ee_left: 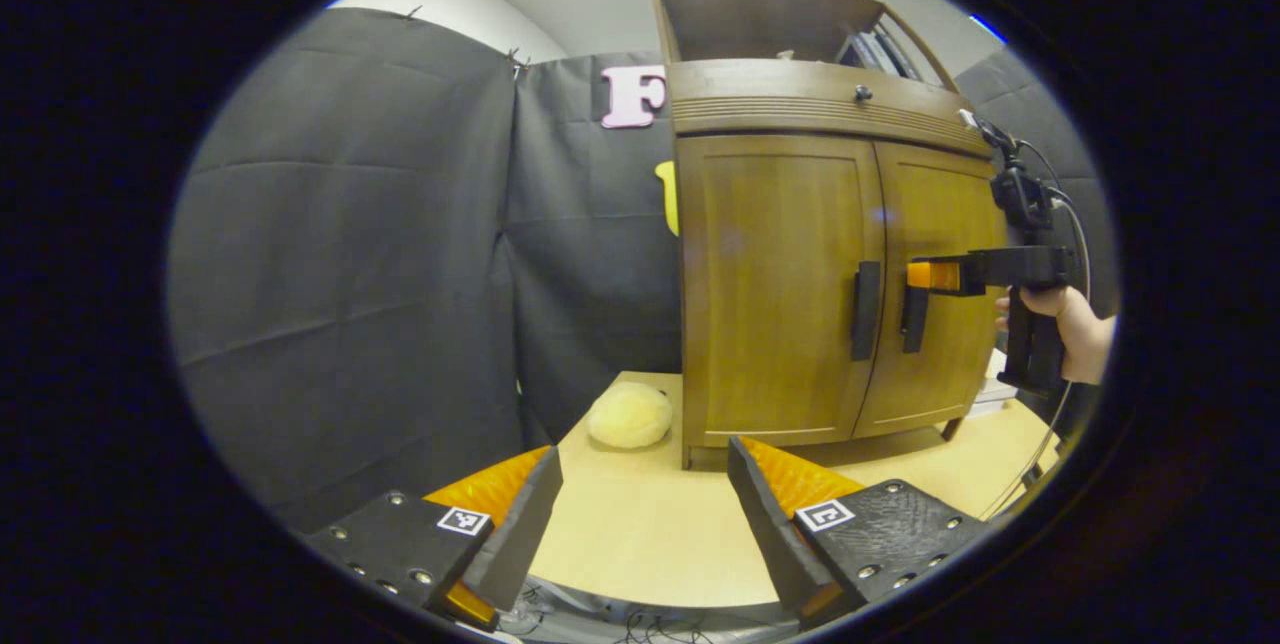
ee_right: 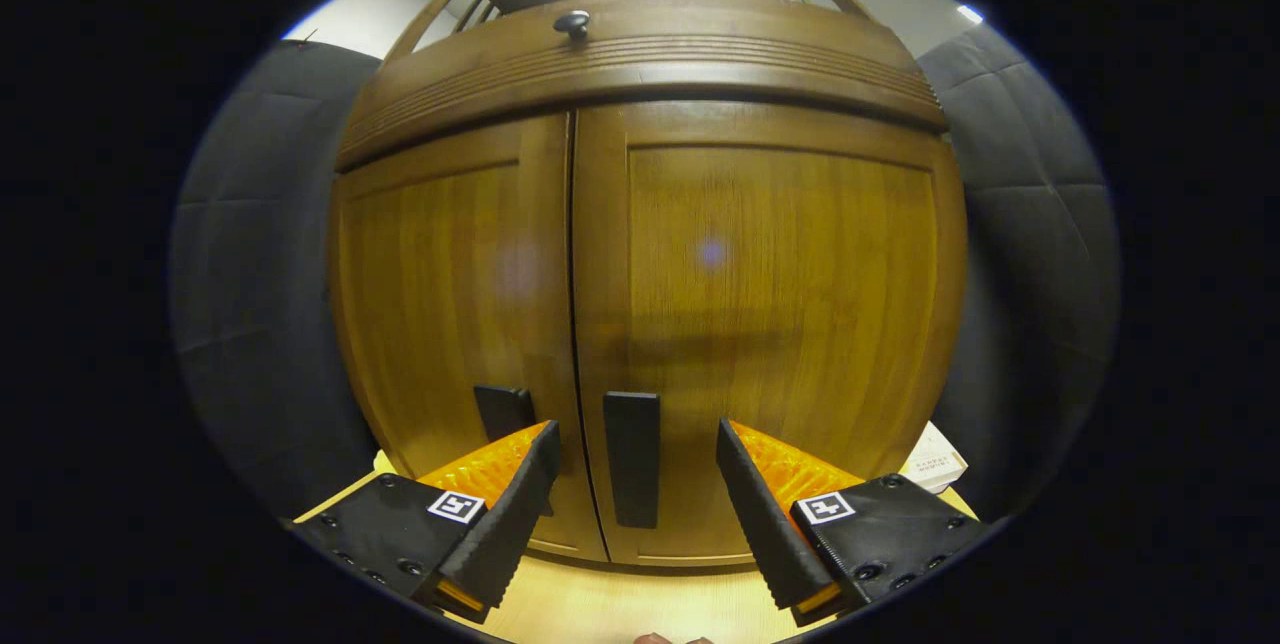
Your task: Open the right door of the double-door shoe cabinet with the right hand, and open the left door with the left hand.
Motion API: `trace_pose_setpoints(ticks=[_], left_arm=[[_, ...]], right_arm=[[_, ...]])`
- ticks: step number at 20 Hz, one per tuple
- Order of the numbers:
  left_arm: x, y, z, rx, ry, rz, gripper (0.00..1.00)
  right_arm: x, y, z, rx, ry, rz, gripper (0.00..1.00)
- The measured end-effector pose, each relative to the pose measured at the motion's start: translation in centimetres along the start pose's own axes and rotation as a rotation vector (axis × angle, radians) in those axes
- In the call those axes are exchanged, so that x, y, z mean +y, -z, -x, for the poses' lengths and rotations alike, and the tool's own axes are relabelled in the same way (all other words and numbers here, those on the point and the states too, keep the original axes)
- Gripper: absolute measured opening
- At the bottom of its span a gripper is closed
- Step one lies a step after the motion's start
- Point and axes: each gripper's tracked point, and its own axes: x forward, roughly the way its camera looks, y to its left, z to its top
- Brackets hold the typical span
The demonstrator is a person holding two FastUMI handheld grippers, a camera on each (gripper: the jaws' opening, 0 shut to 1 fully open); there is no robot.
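Cabinet: the shoe cabinet (ee_left: 800, 224) stands on the table (ee_left: 640, 534) against the booth's dark cloth, both doors shut, so neither part of the task is done.
Right door: the right door (ee_right: 770, 324) fills the middle of the right gripper view, its dark vertical handle (ee_right: 632, 457) low and near the centre seam.
Right gripper: the right gripper (ee_right: 635, 484) points straight at that handle with its jaws apart, one finger on each side of it in the picture; this looks like lining up to close on the handle. Whether the fingers already reach it I cannot tell.
Side look: in the left gripper view the right gripper (ee_left: 925, 276) is held level by a hand (ee_left: 1075, 324), its tip at the top of the right handle (ee_left: 913, 319).
Left door: the left door (ee_left: 775, 284) and its handle (ee_left: 866, 310) are untouched.
Left gripper: the left gripper (ee_left: 640, 504) hangs well back over the table, jaws apart and empty, probably waiting its turn.
Other things: a pale yellow soft lump (ee_left: 629, 414) lies on the table just beside the cabinet's left foot, clear of the left door's swing as far as I can judge.
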Motion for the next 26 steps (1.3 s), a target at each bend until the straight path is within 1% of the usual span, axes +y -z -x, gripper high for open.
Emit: trace_pose_setpoints(ticks=[4, 7, 10, 12, 13, 14, 15, 17, 18, 19, 20, 21, 23, 25, 26], left_arm=[[-0.2, 0.6, 0.3, 0.014, -0.071, 0.01, 0.97], [-0.2, 0.3, 0.6, 0.018, -0.13, -0.003, 0.97], [-0.2, 0.4, 0.8, 0.016, -0.152, -0.002, 0.97], [-0.3, 0.3, 0.9, 0.011, -0.158, -0.003, 0.96], [-0.2, 0.1, 1.1, 0.006, -0.163, -0.005, 0.96], [-0.3, 0.1, 1.1, 0.001, -0.161, -0.007, 0.96], [-0.4, 0.1, 1.1, -0.002, -0.157, -0.01, 0.96], [-0.4, 0.0, 1.2, -0.004, -0.143, -0.019, 0.95], [-0.4, 0.0, 1.1, -0.005, -0.133, -0.027, 0.95], [-0.5, -0.2, 1.1, -0.007, -0.124, -0.034, 0.95], [-0.6, -0.3, 1.2, -0.009, -0.112, -0.039, 0.94], [-0.7, -0.3, 1.2, -0.01, -0.101, -0.043, 0.94], [-0.7, -0.1, 1.2, -0.008, -0.084, -0.053, 0.94], [-0.9, 0.1, 1.4, -0.011, -0.07, -0.071, 0.93], [-1.1, 0.0, 1.4, -0.014, -0.06, -0.073, 0.93]], right_arm=[[0.1, 0.8, -2.5, 0.037, -0.026, 0.008, 0.98], [0.1, 1.4, -3.5, 0.046, -0.021, 0.012, 0.97], [-0.3, 1.4, -3.9, 0.049, -0.026, 0.006, 0.97], [0.1, 1.7, -4.0, 0.054, -0.027, 0.018, 0.69], [0.4, 2.1, -4.1, 0.063, -0.047, 0.017, 0.55], [0.7, 2.1, -4.4, 0.074, -0.046, 0.007, 0.54], [0.7, 2.1, -4.2, 0.077, -0.039, -0.008, 0.34], [0.7, 2.1, -4.3, 0.079, -0.027, -0.02, 0.31], [0.7, 2.2, -4.1, 0.077, -0.033, -0.011, 0.31], [0.8, 2.0, -4.1, 0.064, -0.05, 0.001, 0.25], [0.8, 2.3, -4.1, 0.075, -0.074, -0.004, 0.23], [0.9, 2.2, -4.0, 0.082, -0.097, -0.021, 0.17], [0.9, 2.2, -4.0, 0.109, -0.111, -0.035, 0.1], [0.9, 2.2, -3.8, 0.108, -0.095, -0.03, 0.14], [0.9, 2.0, -3.6, 0.101, -0.087, -0.029, 0.1]])
